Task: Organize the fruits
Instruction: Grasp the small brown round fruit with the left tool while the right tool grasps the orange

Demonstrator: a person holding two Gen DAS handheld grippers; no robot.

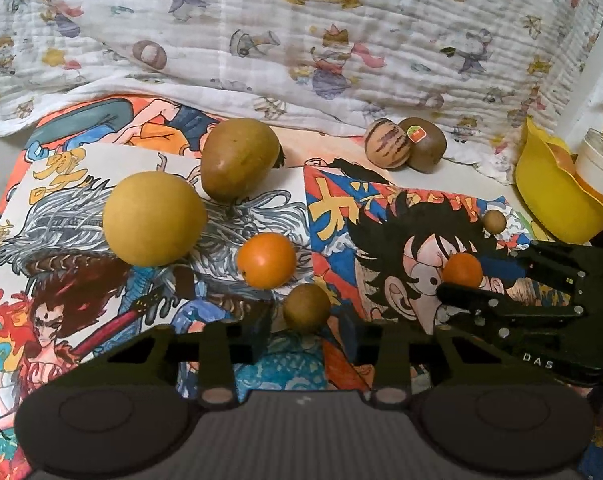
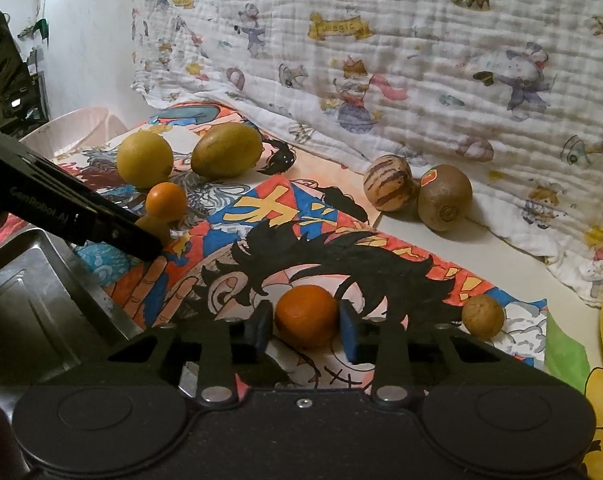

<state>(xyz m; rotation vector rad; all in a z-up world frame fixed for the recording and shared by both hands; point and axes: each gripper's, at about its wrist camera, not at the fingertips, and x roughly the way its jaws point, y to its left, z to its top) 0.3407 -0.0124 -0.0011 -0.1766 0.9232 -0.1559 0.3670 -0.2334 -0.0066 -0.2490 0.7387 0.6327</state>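
Fruits lie on comic drawings on a table. In the left wrist view a small brown fruit (image 1: 306,309) sits between the fingers of my open left gripper (image 1: 301,338). Beyond it are an orange (image 1: 266,261), a yellow round fruit (image 1: 154,219) and a brownish mango-shaped fruit (image 1: 239,158). My right gripper (image 2: 306,326) is open, its blue pads (image 2: 348,330) on either side of a small orange (image 2: 307,315), which also shows in the left wrist view (image 1: 462,270). A small brown ball fruit (image 2: 482,315) lies to its right.
A striped fruit (image 2: 387,188) and a kiwi with a sticker (image 2: 445,196) rest by the patterned cloth (image 2: 381,60) at the back. A metal tray (image 2: 33,304) is at the left, a yellow bowl (image 1: 549,196) and a white cup (image 1: 599,164) at the right.
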